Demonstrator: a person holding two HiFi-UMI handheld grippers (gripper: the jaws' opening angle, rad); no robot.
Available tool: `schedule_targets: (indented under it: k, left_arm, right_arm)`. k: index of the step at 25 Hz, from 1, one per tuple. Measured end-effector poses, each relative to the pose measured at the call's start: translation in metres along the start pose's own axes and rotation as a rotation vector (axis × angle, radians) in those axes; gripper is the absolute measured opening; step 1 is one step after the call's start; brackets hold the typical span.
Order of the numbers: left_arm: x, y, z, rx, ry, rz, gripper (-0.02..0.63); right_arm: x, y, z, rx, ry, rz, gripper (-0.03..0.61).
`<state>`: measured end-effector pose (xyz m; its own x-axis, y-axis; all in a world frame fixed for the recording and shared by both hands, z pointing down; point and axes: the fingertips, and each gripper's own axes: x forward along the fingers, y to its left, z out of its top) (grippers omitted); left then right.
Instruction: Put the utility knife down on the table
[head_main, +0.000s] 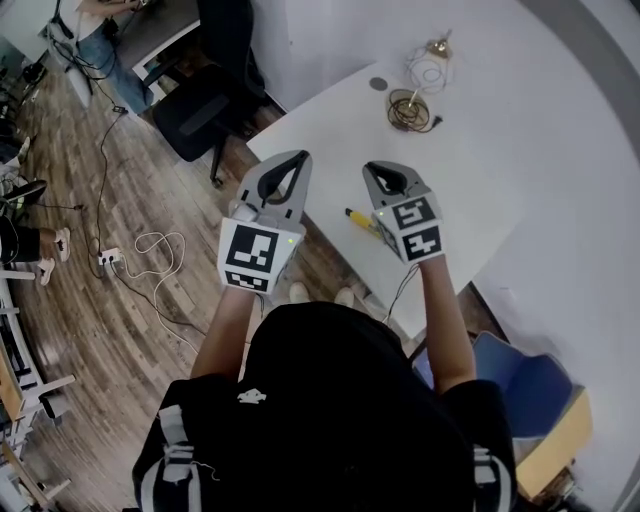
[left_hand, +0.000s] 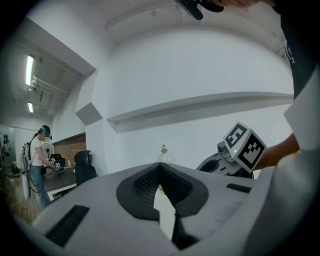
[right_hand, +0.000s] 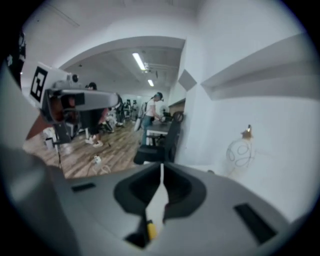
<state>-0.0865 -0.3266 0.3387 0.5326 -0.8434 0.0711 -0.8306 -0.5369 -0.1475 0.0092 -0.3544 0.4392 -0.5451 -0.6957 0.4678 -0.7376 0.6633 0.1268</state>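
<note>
The yellow utility knife (head_main: 356, 216) lies on the white table (head_main: 520, 170) near its front edge, partly hidden behind my right gripper. Through the slit behind the right jaws a bit of yellow knife (right_hand: 150, 229) shows below. My right gripper (head_main: 373, 169) is held up above the table, shut, with nothing between its tips (right_hand: 161, 166). My left gripper (head_main: 297, 158) is raised beside it, over the table's left edge and the floor. Its jaws meet at the tip (left_hand: 160, 166) and hold nothing. Neither gripper touches the knife.
A coil of wire (head_main: 408, 110) and a small brass-coloured object (head_main: 437, 46) sit at the table's far side, beside a round grommet (head_main: 377, 84). A black office chair (head_main: 200, 112) stands left of the table. A power strip with cable (head_main: 110, 258) lies on the wooden floor. A blue seat (head_main: 530, 390) is at the lower right.
</note>
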Motion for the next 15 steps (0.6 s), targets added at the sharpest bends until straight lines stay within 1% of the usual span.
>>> schedule_targets:
  k: [4, 7, 10, 15]
  left_arm:
    - [-0.001, 0.003, 0.013, 0.026, -0.020, 0.004, 0.015]
    - [-0.002, 0.006, 0.024, 0.035, -0.037, 0.011, 0.015]
    - [-0.004, 0.009, 0.031, 0.041, -0.051, 0.021, 0.015]
    - [-0.006, 0.007, 0.038, 0.049, -0.069, 0.028, 0.015]
  right_arm:
    - [-0.025, -0.005, 0.041, -0.007, -0.133, -0.045, 0.036]
    - [-0.043, -0.013, 0.065, 0.024, -0.214, -0.084, 0.035]
    - [-0.060, -0.021, 0.081, 0.071, -0.277, -0.117, 0.034]
    - [-0.081, -0.028, 0.095, 0.065, -0.355, -0.173, 0.034]
